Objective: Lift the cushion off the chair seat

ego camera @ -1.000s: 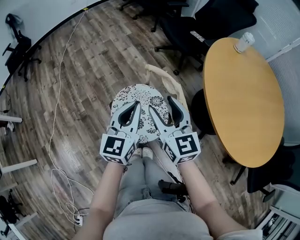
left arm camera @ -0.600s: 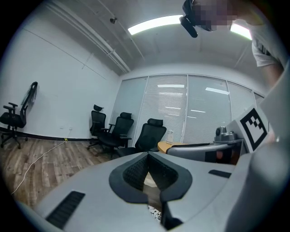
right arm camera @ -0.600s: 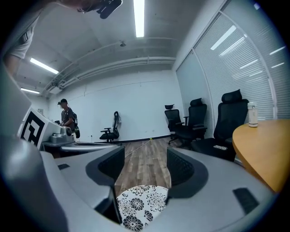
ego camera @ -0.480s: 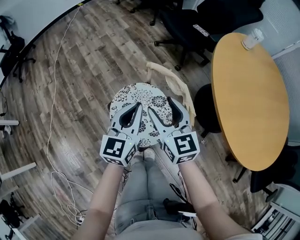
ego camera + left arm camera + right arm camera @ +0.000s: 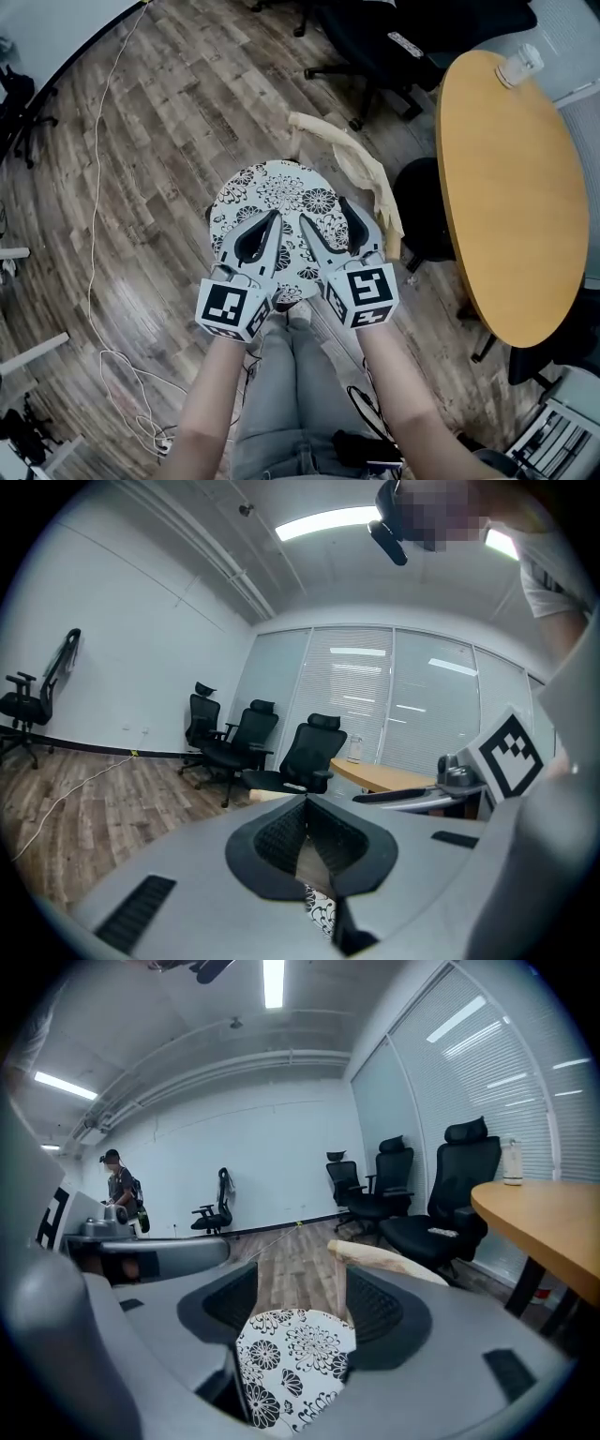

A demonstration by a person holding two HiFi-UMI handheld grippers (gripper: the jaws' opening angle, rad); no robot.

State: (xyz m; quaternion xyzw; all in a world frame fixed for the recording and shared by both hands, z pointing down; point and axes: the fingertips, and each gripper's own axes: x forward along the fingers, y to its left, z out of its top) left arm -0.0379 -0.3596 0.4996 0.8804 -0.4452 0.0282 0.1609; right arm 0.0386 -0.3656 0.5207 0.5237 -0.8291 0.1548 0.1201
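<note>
**A:** Head view?
**B:** Your left gripper (image 5: 277, 216) and right gripper (image 5: 322, 208) hang over the round white cushion with black flowers (image 5: 272, 192). It lies flat on the chair seat, by the cream curved backrest (image 5: 361, 169). Being a disc, it has no long side.
**A:** Left gripper view?
**B:** Your jaws meet at the tips.
**A:** Right gripper view?
**B:** Your jaws have just been opening and stand wide. The cushion shows between them, ungripped.

No words or numbers can be read from where I stand. The left marker cube (image 5: 232, 309) and right marker cube (image 5: 367, 295) bear only black-and-white square patterns. The white label (image 5: 405, 44) on the black office chair (image 5: 370, 37) is too small to read.
</note>
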